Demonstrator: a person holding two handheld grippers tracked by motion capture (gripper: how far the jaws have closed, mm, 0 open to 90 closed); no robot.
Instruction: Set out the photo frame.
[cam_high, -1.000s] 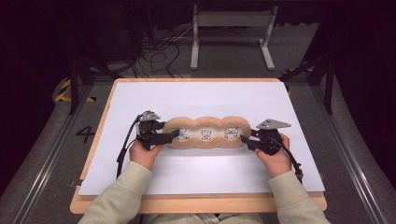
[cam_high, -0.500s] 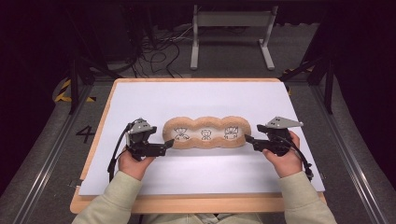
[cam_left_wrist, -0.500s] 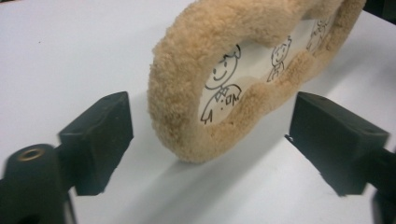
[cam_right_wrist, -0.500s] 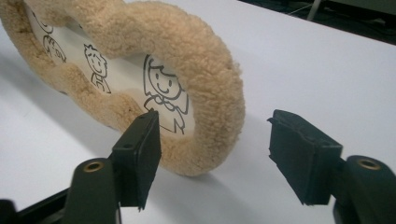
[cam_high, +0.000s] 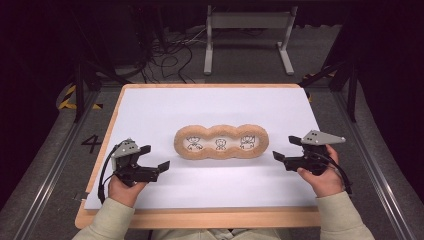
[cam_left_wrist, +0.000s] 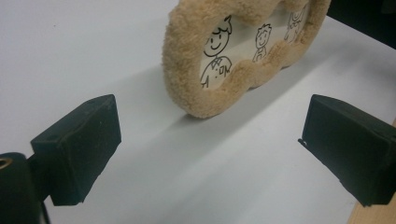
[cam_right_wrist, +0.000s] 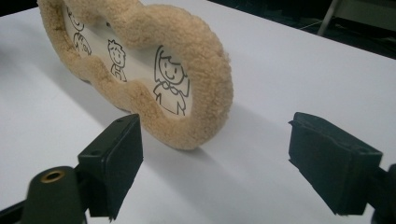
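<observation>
A tan plush three-window picture frame (cam_high: 221, 142) with cartoon figures stands on the white table sheet (cam_high: 215, 107). It also rises ahead in the left gripper view (cam_left_wrist: 233, 51) and the right gripper view (cam_right_wrist: 140, 65). My left gripper (cam_high: 156, 158) sits to the frame's left, clear of it; its jaws have just been opening and hold nothing. My right gripper (cam_high: 282, 149) is off the frame's right end, apart from it; its jaws have also just been opening, with nothing between them.
The wooden table edge (cam_high: 200, 218) runs along the front. Beyond the table, a metal stand (cam_high: 247, 35) and cables (cam_high: 170, 55) lie on the dark floor. Rails run along both sides of the table.
Both grippers let go of the frame's ends and drew outward, the left one to the left and nearer me, the right one to the right. The frame stays in place.
</observation>
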